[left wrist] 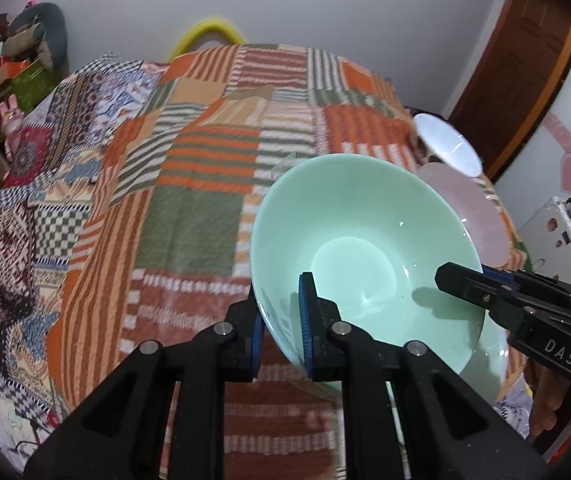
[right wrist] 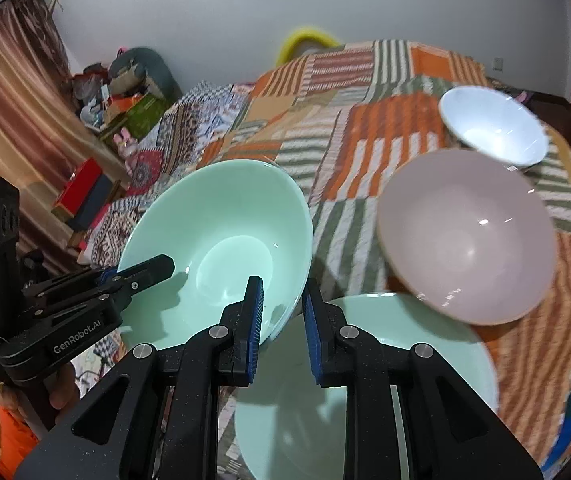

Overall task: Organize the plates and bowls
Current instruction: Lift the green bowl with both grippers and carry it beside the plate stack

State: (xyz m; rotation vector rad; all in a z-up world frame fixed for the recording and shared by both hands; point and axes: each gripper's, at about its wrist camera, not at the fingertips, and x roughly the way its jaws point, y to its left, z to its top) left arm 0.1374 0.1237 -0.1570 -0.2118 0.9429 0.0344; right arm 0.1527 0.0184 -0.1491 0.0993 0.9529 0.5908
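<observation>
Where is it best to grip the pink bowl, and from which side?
Take the pink bowl by its thin rim, one finger inside and one outside. Its near edge faces the right gripper with open space there; the white bowl crowds the far side.

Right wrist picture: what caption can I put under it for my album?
Both grippers, right gripper and left gripper, pinch the green bowl's rim above a green plate.

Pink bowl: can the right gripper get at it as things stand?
Probably not yet. The right gripper seems clamped on the rim of the green bowl, so it is occupied. Otherwise the way looks free: the pink bowl sits open to its right, nothing between.
</observation>
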